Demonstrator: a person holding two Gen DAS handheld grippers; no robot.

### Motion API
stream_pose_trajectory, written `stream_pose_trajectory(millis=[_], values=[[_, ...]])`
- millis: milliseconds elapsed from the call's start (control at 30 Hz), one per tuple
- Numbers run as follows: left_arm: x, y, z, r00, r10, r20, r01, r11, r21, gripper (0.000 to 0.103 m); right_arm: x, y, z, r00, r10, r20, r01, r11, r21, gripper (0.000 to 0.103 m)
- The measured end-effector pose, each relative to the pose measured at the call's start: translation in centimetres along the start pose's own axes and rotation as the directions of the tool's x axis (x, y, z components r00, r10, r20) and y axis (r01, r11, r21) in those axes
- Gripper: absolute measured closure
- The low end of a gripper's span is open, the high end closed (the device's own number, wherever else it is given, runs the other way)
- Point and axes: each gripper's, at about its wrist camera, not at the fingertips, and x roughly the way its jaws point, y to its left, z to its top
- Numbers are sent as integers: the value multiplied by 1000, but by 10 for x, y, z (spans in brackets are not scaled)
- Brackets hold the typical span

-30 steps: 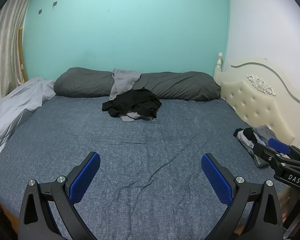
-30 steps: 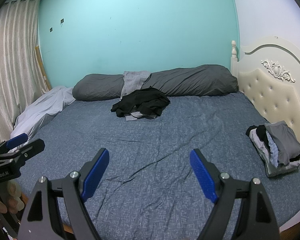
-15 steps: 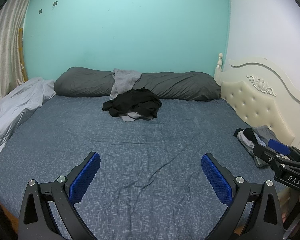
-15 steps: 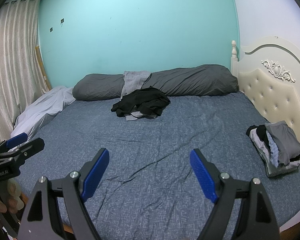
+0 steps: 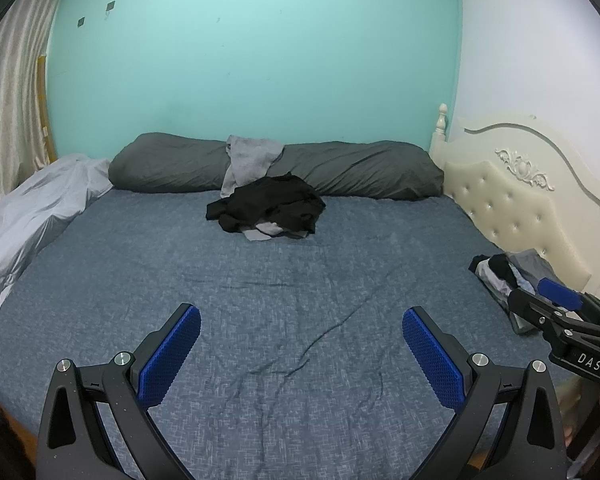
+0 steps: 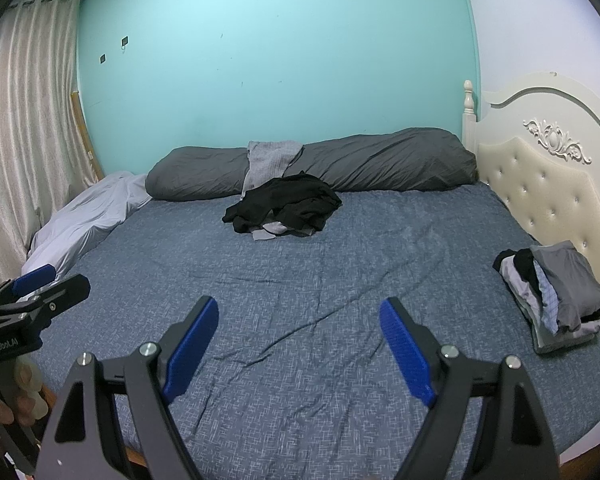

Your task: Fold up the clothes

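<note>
Both claws, left claw [image 5: 301, 330] and right claw [image 6: 299, 320], hover spread and empty over the near bed [image 6: 340, 260]; unfolded black clothes [image 6: 286, 202] lie far-centre, a seemingly folded stack [image 6: 556, 296] right.

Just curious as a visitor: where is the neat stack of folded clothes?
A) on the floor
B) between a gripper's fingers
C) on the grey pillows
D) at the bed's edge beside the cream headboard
D: the folded stack lies on the blue sheet next to the cream headboard.
</note>
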Motion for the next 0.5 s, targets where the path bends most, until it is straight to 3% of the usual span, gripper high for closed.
stream_pose_trajectory(millis=[500], values=[[4,1,1,1000,-1,-5,1,1000,1,0,4,-1,2,1000,0,-5,0,1000,1,19]])
